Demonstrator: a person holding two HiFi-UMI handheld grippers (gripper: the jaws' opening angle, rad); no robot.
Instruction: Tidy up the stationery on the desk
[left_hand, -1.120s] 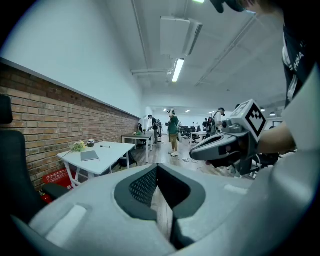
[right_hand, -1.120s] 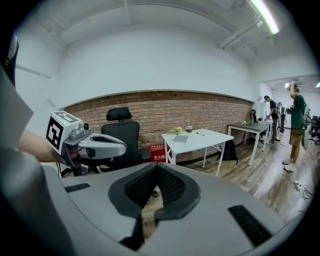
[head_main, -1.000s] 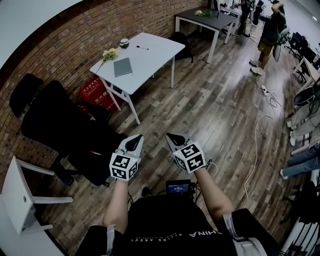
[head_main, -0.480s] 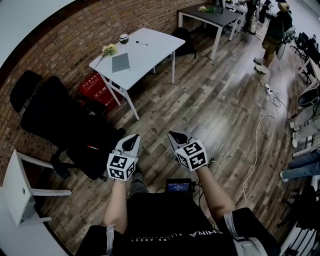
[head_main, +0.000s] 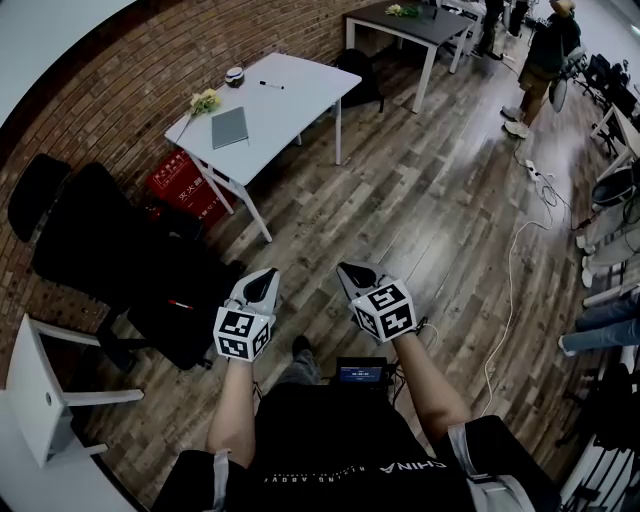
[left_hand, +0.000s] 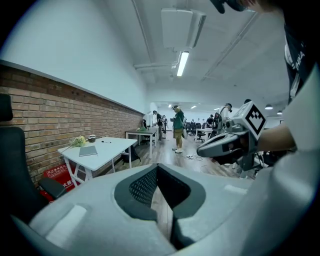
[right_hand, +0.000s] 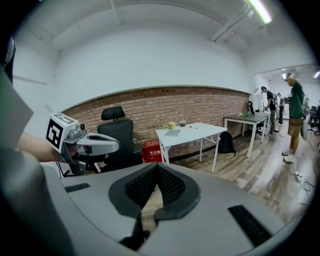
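Nearest, at the wearer's waist, a small screen (head_main: 358, 375) glows between both forearms. Left hand-held gripper (head_main: 263, 279) and right hand-held gripper (head_main: 353, 273) are held out side by side over the wooden floor (head_main: 420, 210), near each other but apart, each tilted slightly down. In the left gripper view the jaws are drawn narrow, dark ribbed pads meeting at the tip, with only floor visible past them. The right gripper view shows the same: jaws closed pad to pad, gripping no object. Left of the grippers stands a black office chair (head_main: 110, 255); a white chair frame (head_main: 40, 390) sits at the lower left edge. A white cable (head_main: 505, 310) trails across the floor on the right. Farther on, a red box (head_main: 185, 185) sits on the floor against the brick wall (head_main: 120, 90), beside the legs of the white bench (head_main: 295, 100). The stationery lies on that bench, well apart from both grippers: a grey notebook (head_main: 229, 127) flat near the wall-side edge, a black pen (head_main: 271, 85) farther along the top. A bunch of pale flowers (head_main: 204, 101) lies just beside the notebook, and a small round object (head_main: 235, 74), too small to identify, stands at the far corner. Beyond it is a dark bench (head_main: 400, 25), and at the far right a person (head_main: 545, 60) stands on the floor.
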